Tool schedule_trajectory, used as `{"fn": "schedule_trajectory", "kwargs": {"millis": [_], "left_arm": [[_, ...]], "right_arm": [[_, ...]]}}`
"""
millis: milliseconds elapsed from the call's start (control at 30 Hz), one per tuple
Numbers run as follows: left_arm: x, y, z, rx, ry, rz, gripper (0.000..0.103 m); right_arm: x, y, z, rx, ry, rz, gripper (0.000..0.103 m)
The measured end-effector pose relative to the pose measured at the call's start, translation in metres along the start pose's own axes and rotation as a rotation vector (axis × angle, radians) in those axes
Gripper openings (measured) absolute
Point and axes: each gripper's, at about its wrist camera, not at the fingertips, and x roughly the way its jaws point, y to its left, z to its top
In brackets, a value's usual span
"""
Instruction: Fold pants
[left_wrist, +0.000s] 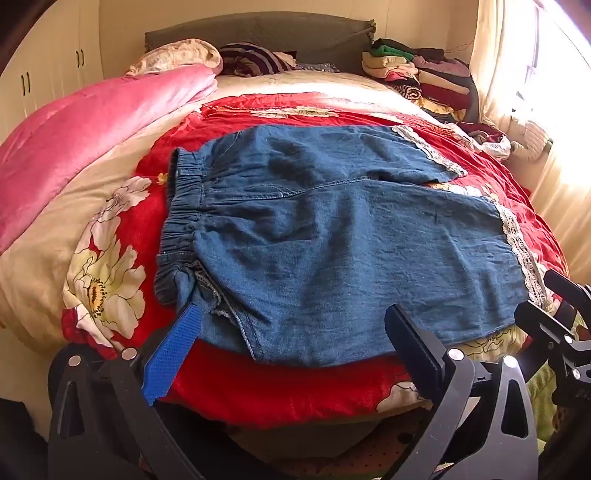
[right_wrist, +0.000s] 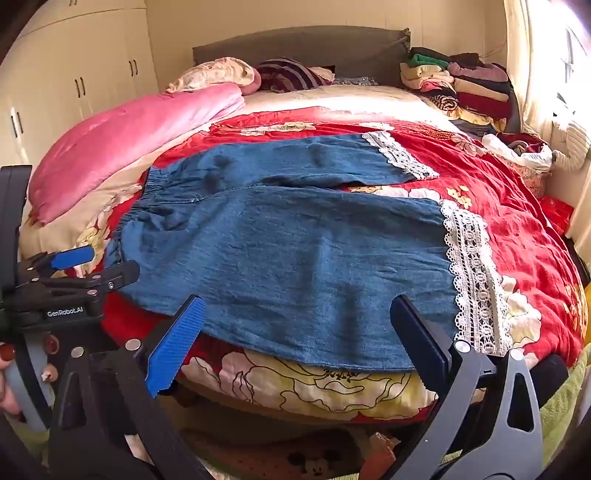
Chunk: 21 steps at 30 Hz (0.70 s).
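A bed (left_wrist: 280, 398) with a grey headboard (left_wrist: 258, 33), covered by a red floral quilt (left_wrist: 491, 177). Blue denim pants (left_wrist: 332, 251) lie flat on the quilt near the bed's front edge, elastic waistband to the left, lace-trimmed hems to the right. A pink blanket (left_wrist: 92, 136) is bunched along the left side. A stack of folded clothes (left_wrist: 424, 74) sits at the far right, pillows (left_wrist: 177, 55) at the far left by the headboard.

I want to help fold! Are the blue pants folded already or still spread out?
Spread out. The blue pants lie flat on the red bedspread, both legs side by side with lace hems showing; neither claw holds them.
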Motion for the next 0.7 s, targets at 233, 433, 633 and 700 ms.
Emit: {"fn": "schedule_trajectory", "kwargs": {"millis": [233, 433, 633, 700], "left_arm": [[0.005, 0.0023, 0.0038, -0.013, 0.01, 0.002, 0.099], [0.0003, 0.0009, 0.0022, -0.003, -0.008, -0.004, 0.099], [-0.0024, 0.0002, 0.0048, 0.002, -0.01, -0.008, 0.099], [-0.0023, 0.0001, 0.0055, 0.002, -0.01, -0.009, 0.099]], "right_arm": [[-0.0013, 0.0015, 0.0003, -0.009, 0.001, -0.007, 0.095], [-0.0015, 0.0024, 0.0005, -0.01, 0.002, -0.008, 0.095], [-0.004, 0.0019, 0.0008, -0.011, 0.001, -0.01, 0.095], [-0.0038, 0.0023, -0.0002, -0.011, 0.0, -0.012, 0.095]]}}
